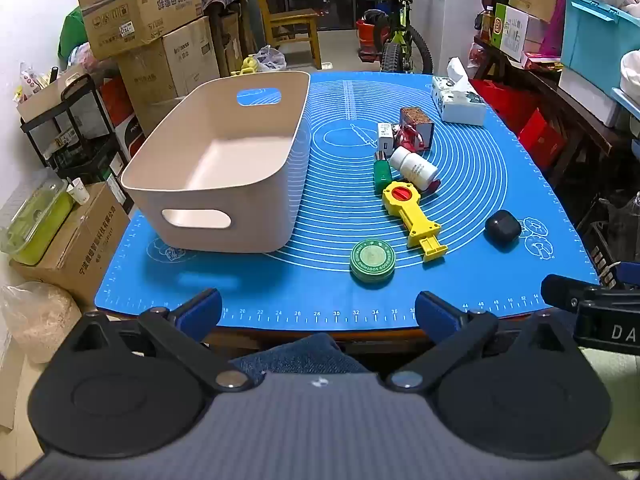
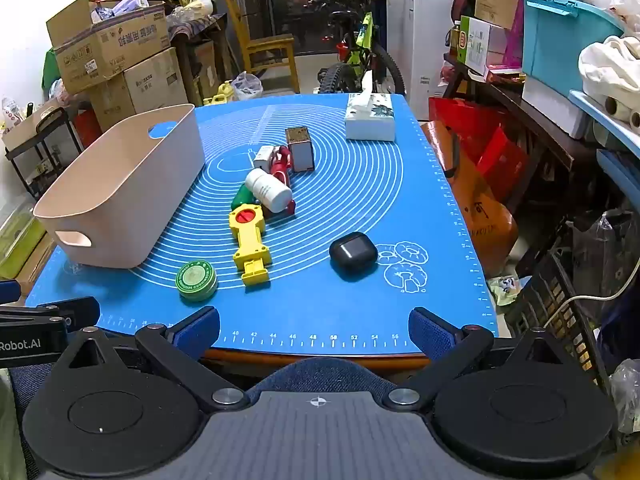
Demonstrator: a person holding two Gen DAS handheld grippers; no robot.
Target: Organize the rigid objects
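Observation:
A beige bin (image 1: 224, 160) (image 2: 120, 188) stands empty on the left of the blue mat (image 1: 340, 292) (image 2: 320, 312). To its right lie a green tin (image 1: 372, 260) (image 2: 197, 280), a yellow tool with a red knob (image 1: 412, 216) (image 2: 250, 240), a black earbud case (image 1: 503, 226) (image 2: 353, 253), a white bottle (image 1: 412, 166) (image 2: 269, 191), a green bottle (image 1: 382, 172) (image 2: 241, 197), a red item (image 1: 410, 138) (image 2: 280, 160), a small white box (image 1: 385, 138) (image 2: 263, 156) and a brown box (image 1: 418, 122) (image 2: 300, 148). My left gripper (image 1: 318, 312) and right gripper (image 2: 314, 330) are open and empty at the near table edge.
A tissue box (image 1: 458, 100) (image 2: 370, 118) stands at the mat's far right. Cardboard boxes (image 1: 140, 20) stack left of the table. A bicycle (image 1: 400, 40) and a chair (image 1: 288, 20) stand behind it. Shelves with a teal crate (image 2: 560, 36) line the right side.

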